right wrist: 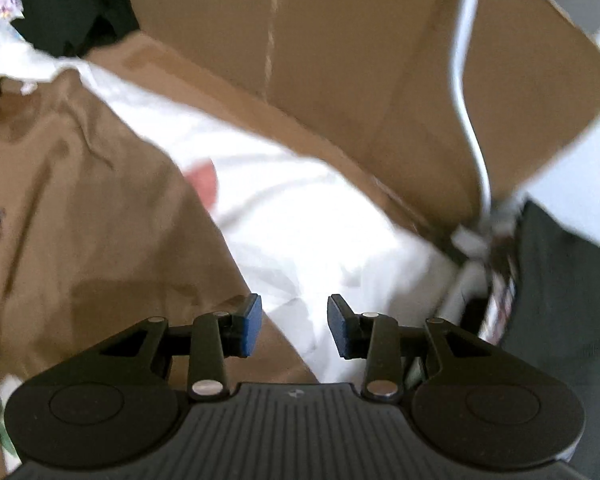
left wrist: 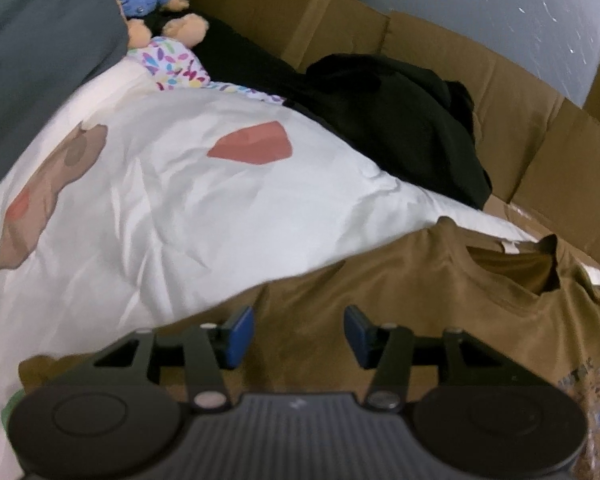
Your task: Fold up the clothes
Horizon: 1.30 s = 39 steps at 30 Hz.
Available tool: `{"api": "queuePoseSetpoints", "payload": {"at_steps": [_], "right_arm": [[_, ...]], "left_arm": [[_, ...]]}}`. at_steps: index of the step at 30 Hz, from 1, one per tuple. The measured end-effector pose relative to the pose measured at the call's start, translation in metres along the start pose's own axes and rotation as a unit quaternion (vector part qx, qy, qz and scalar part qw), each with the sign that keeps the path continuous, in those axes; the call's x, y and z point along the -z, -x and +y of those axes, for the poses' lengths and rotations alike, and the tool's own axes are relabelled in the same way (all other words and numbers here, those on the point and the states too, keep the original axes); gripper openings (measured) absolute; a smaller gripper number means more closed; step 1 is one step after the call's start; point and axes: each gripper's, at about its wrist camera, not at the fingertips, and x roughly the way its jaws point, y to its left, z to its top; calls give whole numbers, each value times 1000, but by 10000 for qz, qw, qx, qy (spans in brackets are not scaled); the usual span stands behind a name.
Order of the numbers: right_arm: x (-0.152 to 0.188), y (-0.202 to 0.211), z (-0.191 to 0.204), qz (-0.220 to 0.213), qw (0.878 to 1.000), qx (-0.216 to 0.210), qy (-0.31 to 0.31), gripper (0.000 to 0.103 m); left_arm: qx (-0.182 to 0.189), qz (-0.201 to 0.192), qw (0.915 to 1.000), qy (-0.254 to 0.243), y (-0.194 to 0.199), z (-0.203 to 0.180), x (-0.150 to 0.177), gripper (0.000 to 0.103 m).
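While the brown T-shirt (left wrist: 440, 312) is spread flat on the white quilt (left wrist: 172, 208), the left gripper (left wrist: 299, 334) is held wide open just above its shoulder area, with nothing grasped and the neckline seen ahead to the right. The right gripper (right wrist: 294, 326) is likewise held wide open and empty over the shirt's edge (right wrist: 100, 220), where brown cloth meets white quilt (right wrist: 320, 232), with cardboard (right wrist: 340, 60) seen beyond.
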Motion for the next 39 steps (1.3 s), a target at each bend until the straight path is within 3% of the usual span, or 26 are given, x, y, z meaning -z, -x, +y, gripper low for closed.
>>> {"api": "queuePoseSetpoints", "payload": {"at_steps": [9,10,11,21,32,39], "right_arm": [[25,-28,2,638,9979,-139,-18,37],[26,-29,3,670,9976,-150,35,16],[26,-29,4,685,9975,-149,102,3],[3,-8,-6,536,9937,645,742,2],[-22,-23,-23,669,9824,1265,1203,2],[-35,-29,-20,440,9778,1637,1231,7]], "left_arm": [[17,38,10000,62,8,4,7,54],[19,44,10000,83,9,5,8,54],[20,54,9999,105,10,6,10,54],[22,208,9996,211,16,17,23,54],[3,290,9994,181,12,17,27,54],[18,296,9993,229,9,18,28,54]]}}
